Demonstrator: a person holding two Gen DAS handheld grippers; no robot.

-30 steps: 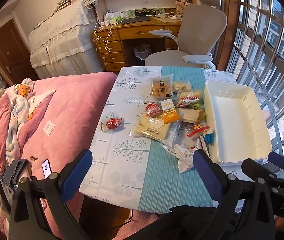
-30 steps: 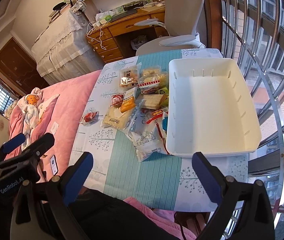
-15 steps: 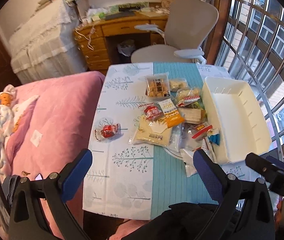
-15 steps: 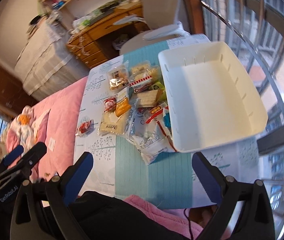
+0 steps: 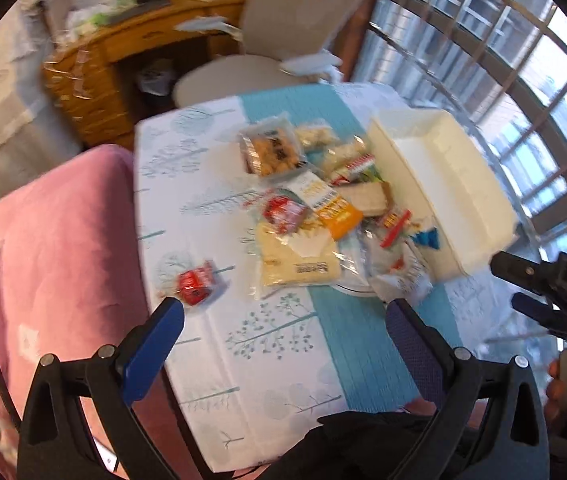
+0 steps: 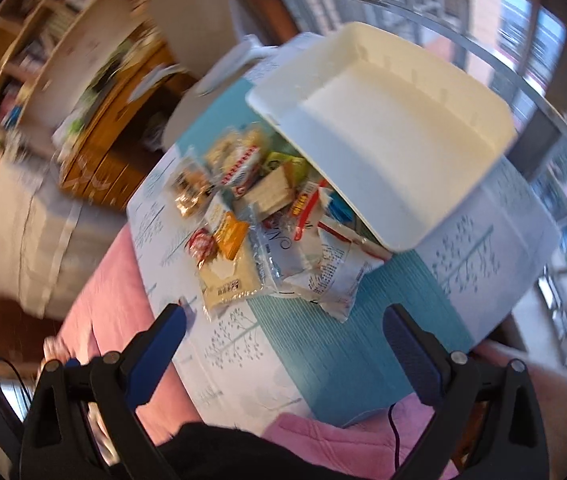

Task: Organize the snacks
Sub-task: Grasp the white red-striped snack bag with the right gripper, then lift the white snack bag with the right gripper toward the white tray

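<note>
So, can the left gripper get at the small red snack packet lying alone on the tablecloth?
Probably yes. The left gripper is open and holds nothing, and the red snack packet lies alone on the tablecloth just ahead of its left finger, apart from the snack pile.

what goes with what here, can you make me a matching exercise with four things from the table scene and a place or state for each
Things:
1. white bin
2. small red snack
3. orange packet
4. left gripper

Places or states:
A. lies alone on the cloth, apart from the pile
B. open, holding nothing
C. empty, beside the pile on the window side
D. in the middle of the pile

Pairs: 1-C, 2-A, 3-D, 4-B
</note>
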